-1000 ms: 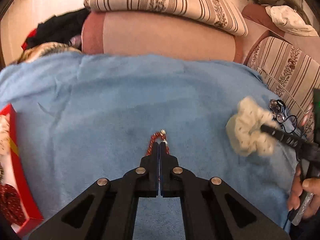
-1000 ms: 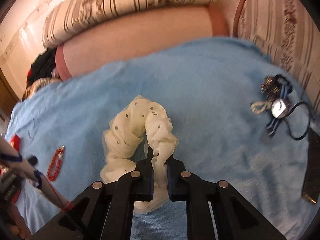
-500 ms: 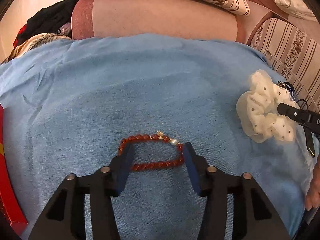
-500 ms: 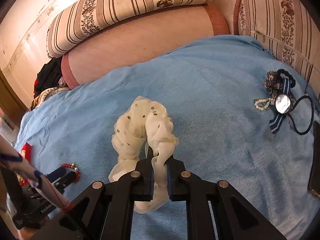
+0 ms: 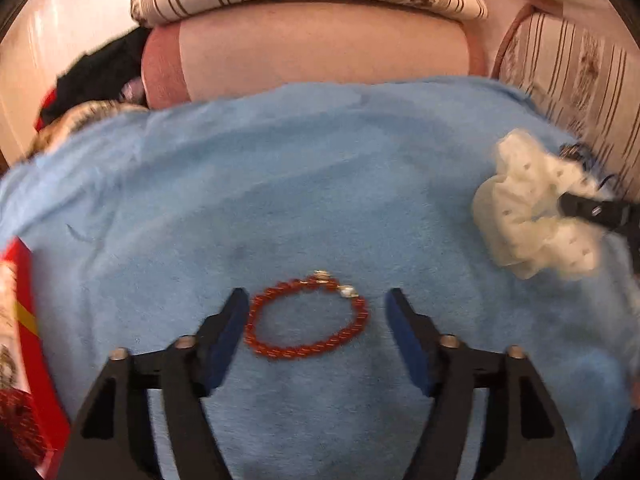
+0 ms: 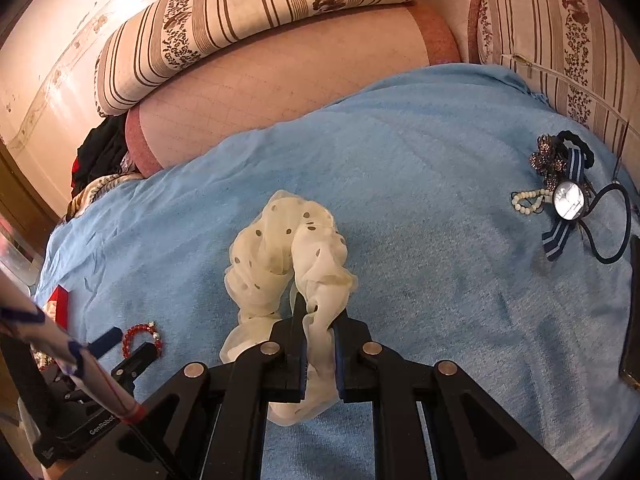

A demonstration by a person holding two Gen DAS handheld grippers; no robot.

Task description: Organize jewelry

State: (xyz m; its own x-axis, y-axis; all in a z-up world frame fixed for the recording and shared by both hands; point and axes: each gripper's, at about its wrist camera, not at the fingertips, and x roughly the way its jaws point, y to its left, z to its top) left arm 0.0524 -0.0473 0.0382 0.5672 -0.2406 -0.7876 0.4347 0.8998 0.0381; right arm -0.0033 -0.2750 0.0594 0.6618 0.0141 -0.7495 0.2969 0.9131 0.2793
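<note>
My left gripper (image 5: 314, 312) has just spread its jaws around the red bead bracelet (image 5: 306, 316), lying loose mid-blanket (image 5: 320, 184). It's light, limp, slippery; I'd pinch one strand. My right gripper (image 6: 318, 320) clamps the soft scrunchie (image 6: 288, 248).

left gripper (image 5: 314, 306): my black angular frame, blue pads, silver screws | right gripper (image 6: 318, 320): same black build, silver screws | sleeve (image 6: 60, 344): mine, white with dark blue pattern, red cuff

Bare blue towel (image 6: 420, 184) lies open centrally; accessory pile (image 6: 568, 196) crowds its right edge.
</note>
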